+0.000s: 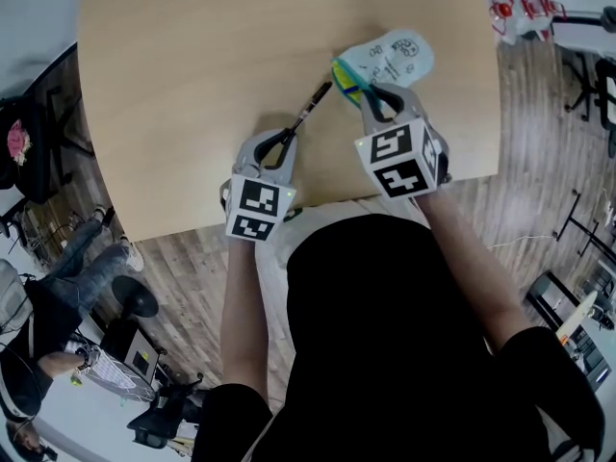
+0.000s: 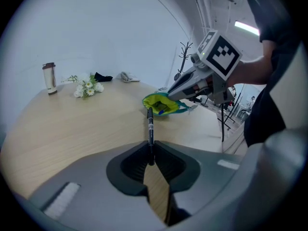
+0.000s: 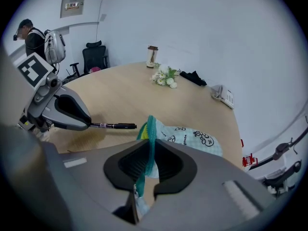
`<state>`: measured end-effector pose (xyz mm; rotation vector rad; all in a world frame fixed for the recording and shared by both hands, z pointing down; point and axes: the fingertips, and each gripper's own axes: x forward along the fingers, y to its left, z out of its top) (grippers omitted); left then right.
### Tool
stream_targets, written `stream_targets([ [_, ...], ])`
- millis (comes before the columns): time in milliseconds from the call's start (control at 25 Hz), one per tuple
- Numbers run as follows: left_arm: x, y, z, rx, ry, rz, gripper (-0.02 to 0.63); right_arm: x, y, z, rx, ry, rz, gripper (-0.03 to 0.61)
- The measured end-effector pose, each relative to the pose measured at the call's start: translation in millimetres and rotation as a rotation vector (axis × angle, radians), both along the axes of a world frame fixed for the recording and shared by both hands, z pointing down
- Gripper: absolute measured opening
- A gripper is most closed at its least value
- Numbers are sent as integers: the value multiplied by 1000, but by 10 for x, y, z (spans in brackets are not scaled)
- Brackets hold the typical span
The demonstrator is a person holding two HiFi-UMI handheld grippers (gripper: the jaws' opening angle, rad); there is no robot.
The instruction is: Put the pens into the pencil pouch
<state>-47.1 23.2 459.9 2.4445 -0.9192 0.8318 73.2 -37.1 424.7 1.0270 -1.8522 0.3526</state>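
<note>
L hand-held gripper (image 2: 150, 150) nipped shut on black pen (image 2: 150, 126), tip just beside pencil pouch (image 3: 192, 138) mouth. R hand-held gripper (image 3: 151, 150) clamped on pouch's teal rim, nr right edge of bench (image 1: 192, 85), twd near side.

The person wears a black short-sleeved top (image 1: 404, 335). Each hand carries a pale grey plastic tool, the left gripper (image 1: 288, 139) and the right gripper (image 1: 373, 96). Both have rounded shells, jaws lined with black ribbed pads (image 2: 134, 163), and a white cube (image 1: 258, 210) printed with black square markers.
</note>
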Motion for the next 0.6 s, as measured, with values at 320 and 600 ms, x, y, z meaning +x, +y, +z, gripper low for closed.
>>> stream_targets([
  [320, 215, -29, 7, 2, 16, 65, 37, 10, 50, -26, -4, -20, 12, 40],
  [600, 341, -117, 7, 1, 36, 104, 37, -18, 103, -58, -15, -61, 9, 35],
])
